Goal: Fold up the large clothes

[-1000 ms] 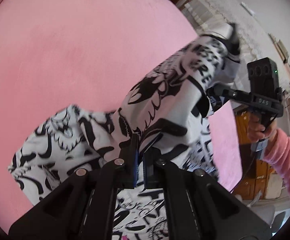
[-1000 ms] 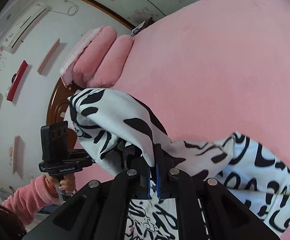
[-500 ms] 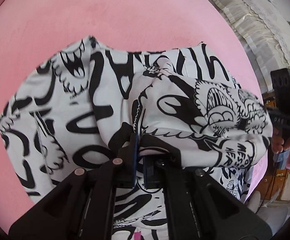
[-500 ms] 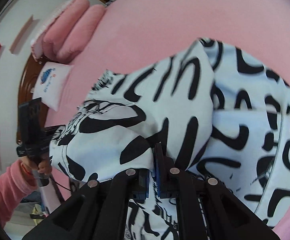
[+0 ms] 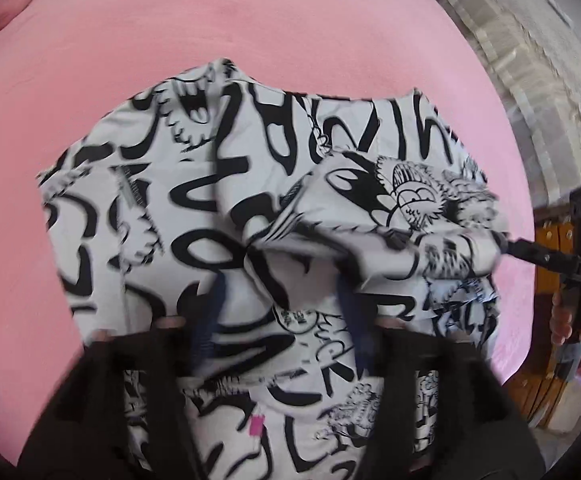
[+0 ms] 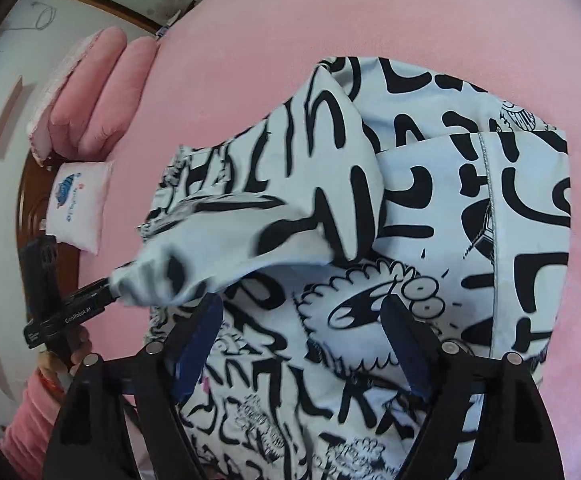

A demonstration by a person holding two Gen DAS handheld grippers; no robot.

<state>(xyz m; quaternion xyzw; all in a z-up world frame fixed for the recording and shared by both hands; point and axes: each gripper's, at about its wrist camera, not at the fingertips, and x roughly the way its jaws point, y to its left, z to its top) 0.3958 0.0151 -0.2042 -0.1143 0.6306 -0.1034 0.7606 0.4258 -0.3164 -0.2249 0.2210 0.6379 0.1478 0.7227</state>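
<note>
My left tongs (image 5: 280,312) have just been opening, dropping the white cotton garment with black cartoon print (image 5: 218,208) onto the pink bed (image 5: 250,32) to lay the fold. My right tongs (image 6: 302,320) have likewise sprung wide, gripping nothing.

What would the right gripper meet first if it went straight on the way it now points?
Most likely the black-and-white printed garment, lying on the pink bed right ahead of the right gripper. Its jaws, just opened, stand apart above the cloth; depth is unclear.
</note>
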